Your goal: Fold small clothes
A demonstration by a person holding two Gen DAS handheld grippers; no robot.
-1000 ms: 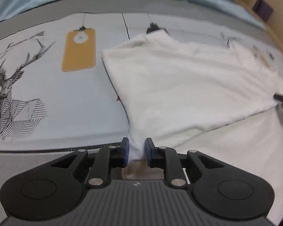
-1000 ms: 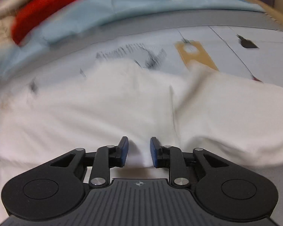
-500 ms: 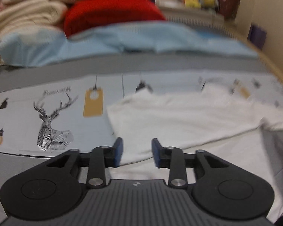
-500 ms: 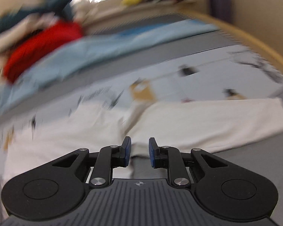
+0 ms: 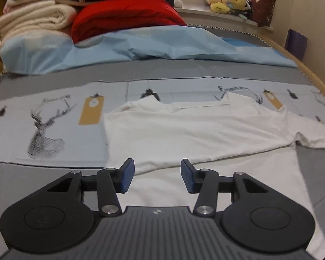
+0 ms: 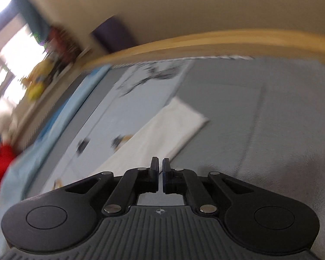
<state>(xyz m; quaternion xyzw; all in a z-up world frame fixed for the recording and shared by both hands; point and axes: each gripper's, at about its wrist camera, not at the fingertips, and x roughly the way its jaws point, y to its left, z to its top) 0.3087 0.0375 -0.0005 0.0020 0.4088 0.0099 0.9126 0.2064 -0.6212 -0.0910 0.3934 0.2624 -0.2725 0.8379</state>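
A white T-shirt point(image 5: 197, 134) lies spread on the bed, partly folded over itself, collar toward the far side. My left gripper point(image 5: 157, 174) is open and empty, raised just above the shirt's near edge. In the right wrist view, which is blurred, my right gripper point(image 6: 160, 173) is shut with nothing between its pads, held above the bed near one end of the white shirt point(image 6: 162, 134).
The bed has a grey and pale blue printed sheet point(image 5: 45, 130). A light blue duvet point(image 5: 140, 45), a red blanket point(image 5: 123, 15) and cream blankets point(image 5: 32, 19) lie at the far end. A wooden bed frame point(image 6: 205, 43) and a beige wall are at the right.
My left gripper let go of the shirt's edge, opened wide and pulled back and up. My right gripper closed from slightly open and swung away to the right.
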